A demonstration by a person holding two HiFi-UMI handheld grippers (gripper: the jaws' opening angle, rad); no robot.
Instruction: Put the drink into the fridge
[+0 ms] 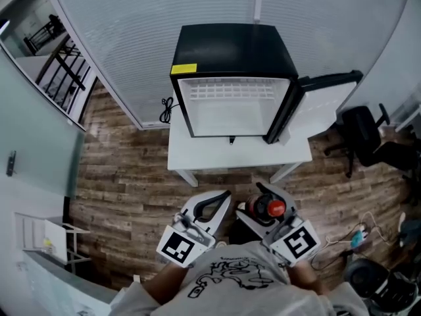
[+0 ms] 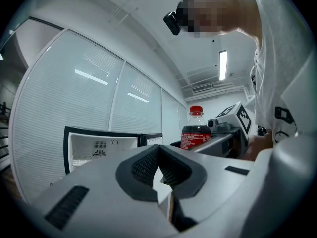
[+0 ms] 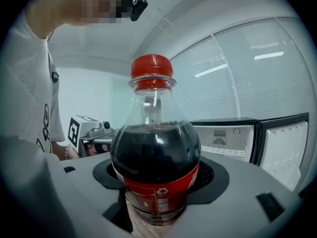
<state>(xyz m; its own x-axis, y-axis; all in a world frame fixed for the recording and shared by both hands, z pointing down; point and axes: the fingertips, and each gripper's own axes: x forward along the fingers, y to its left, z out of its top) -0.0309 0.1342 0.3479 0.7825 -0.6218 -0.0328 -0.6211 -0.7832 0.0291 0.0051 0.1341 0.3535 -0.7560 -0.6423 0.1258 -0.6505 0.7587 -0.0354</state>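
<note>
Right gripper [image 3: 159, 182] is clamped on the cola bottle [image 3: 154, 148], low on the body at the red label. The bottle is upright with its cap on, held near the person's chest, well short of the fridge [image 1: 230, 48]. Left gripper [image 2: 158, 150] is closed tip to tip and holds nothing (only the gap between its pads shows through). The fridge stands on the white table [image 1: 197, 158] with its door [image 1: 323, 97] swung out to the right, and the cavity looks bare, so I'd say the left one has no job here. Step in hand, as I read it, is to carry the bottle forward and in. Keep it vertical, approach from the hinge-free left side to clear the door, pass the cap under the top edge, and seat the base flat before letting go. The grip is low on a tall bottle, so move slowly or it may tip.
</note>
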